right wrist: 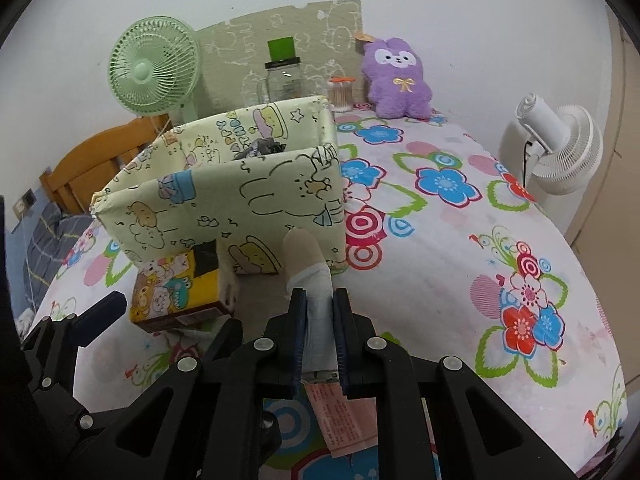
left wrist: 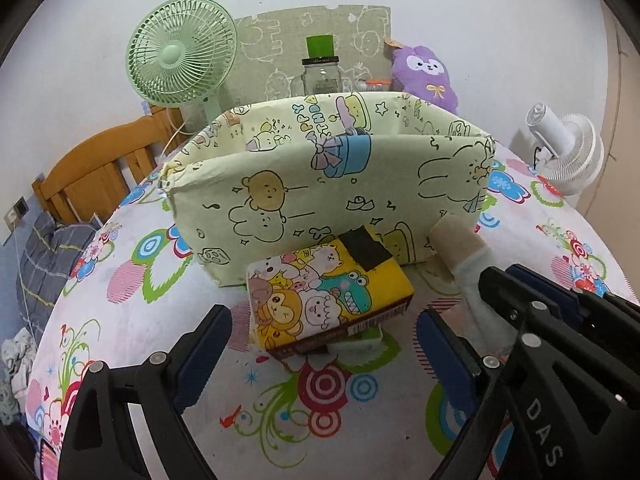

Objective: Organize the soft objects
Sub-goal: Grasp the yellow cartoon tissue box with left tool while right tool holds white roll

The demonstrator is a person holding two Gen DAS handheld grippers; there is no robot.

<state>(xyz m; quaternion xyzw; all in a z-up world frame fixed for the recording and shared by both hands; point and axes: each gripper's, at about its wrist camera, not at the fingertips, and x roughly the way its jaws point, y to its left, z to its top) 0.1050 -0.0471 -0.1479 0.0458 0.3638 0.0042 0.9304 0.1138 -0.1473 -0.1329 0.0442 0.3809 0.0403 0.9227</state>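
A beige and white sock (right wrist: 308, 252) lies on the flowered cloth with its toe against the front of the pale green cartoon-print box (right wrist: 224, 200). My right gripper (right wrist: 320, 308) is shut on the sock's white end. In the left wrist view the same sock (left wrist: 460, 248) and right gripper (left wrist: 516, 288) show at the right. My left gripper (left wrist: 324, 316) is open, its fingers either side of a yellow cartoon tissue pack (left wrist: 328, 292) without touching it. Grey fabric (right wrist: 260, 148) lies inside the box. A purple plush rabbit (right wrist: 396, 76) sits at the back against the wall.
A green fan (right wrist: 154, 68), a glass jar (right wrist: 284, 76) with a green lid and a small swab tub (right wrist: 342, 94) stand behind the box. A white fan (right wrist: 560, 148) stands off the right edge. A pink leaflet (right wrist: 344, 412) lies under my right gripper. A wooden headboard (left wrist: 96, 168) is at left.
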